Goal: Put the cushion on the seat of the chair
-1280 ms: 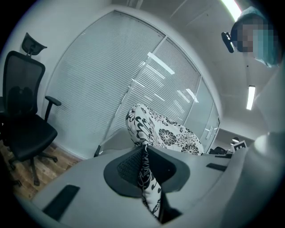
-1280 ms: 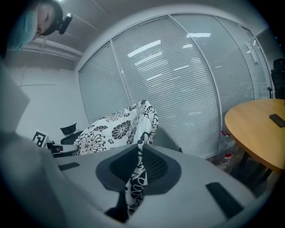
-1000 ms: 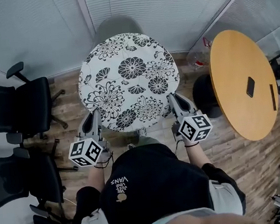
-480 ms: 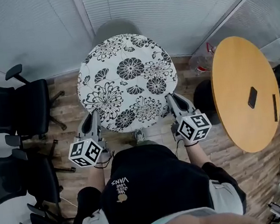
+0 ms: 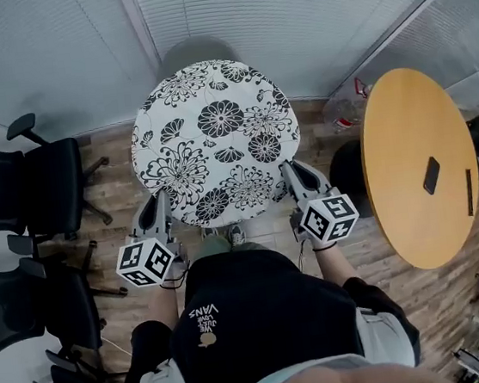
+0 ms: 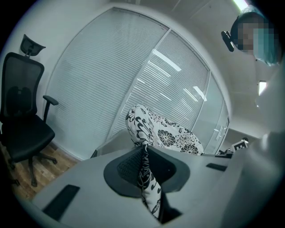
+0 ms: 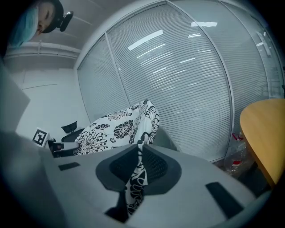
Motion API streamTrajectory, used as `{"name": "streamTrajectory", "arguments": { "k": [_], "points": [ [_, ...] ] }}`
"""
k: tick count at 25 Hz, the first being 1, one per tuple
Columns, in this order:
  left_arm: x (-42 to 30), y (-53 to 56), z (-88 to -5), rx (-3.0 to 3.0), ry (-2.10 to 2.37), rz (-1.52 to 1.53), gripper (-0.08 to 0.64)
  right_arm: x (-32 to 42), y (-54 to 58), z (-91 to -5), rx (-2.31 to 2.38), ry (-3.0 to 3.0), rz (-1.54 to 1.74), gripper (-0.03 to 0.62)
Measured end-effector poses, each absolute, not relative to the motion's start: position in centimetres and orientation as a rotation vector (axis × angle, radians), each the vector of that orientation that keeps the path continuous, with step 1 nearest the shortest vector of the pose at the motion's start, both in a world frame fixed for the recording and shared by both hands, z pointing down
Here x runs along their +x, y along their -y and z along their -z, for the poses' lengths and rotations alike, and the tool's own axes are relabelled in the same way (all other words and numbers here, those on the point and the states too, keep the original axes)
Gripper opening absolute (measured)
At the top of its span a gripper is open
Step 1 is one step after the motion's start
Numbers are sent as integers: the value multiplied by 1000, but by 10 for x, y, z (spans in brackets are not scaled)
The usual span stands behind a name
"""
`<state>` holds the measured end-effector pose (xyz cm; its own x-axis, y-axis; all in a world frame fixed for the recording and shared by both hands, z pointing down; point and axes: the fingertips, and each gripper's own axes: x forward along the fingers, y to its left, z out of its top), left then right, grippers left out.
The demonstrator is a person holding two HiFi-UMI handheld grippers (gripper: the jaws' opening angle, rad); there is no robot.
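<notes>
Pinching the near rim of the floral cushion (image 5: 215, 137), the left gripper (image 5: 159, 200) and the right gripper (image 5: 295, 175) each have their jaws pressed onto a fold of its fabric. The cushion spreads between and ahead of both grippers, hiding most of the grey chair (image 5: 194, 48) beyond them.

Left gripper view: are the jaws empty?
No, the left gripper is shut on the edge of the floral cushion, with the fabric pinched between its pads.
</notes>
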<state>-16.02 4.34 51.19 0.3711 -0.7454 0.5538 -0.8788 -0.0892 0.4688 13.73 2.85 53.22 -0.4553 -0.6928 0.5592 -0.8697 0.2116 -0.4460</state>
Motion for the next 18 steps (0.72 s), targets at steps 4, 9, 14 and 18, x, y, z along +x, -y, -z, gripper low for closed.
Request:
{"name": "streamTrajectory", "arguments": {
  "k": [4,9,14,18],
  "points": [
    [-159,-46,-507,1869,1406,-208,41,137,-32,-525,1484,2245,-1067,38],
    [-159,-47,-502,1881,1412,-206,41,136,-32,-521,1485,2256,-1059,38],
    [-160,-45,-502,1875,1409,-217,41,137,-31,-522,1484,2241,-1069,38],
    [-160,-43,-509,1874,1398,-229,41,138,-32,-528,1496,2223,-1078,38]
  ]
}}
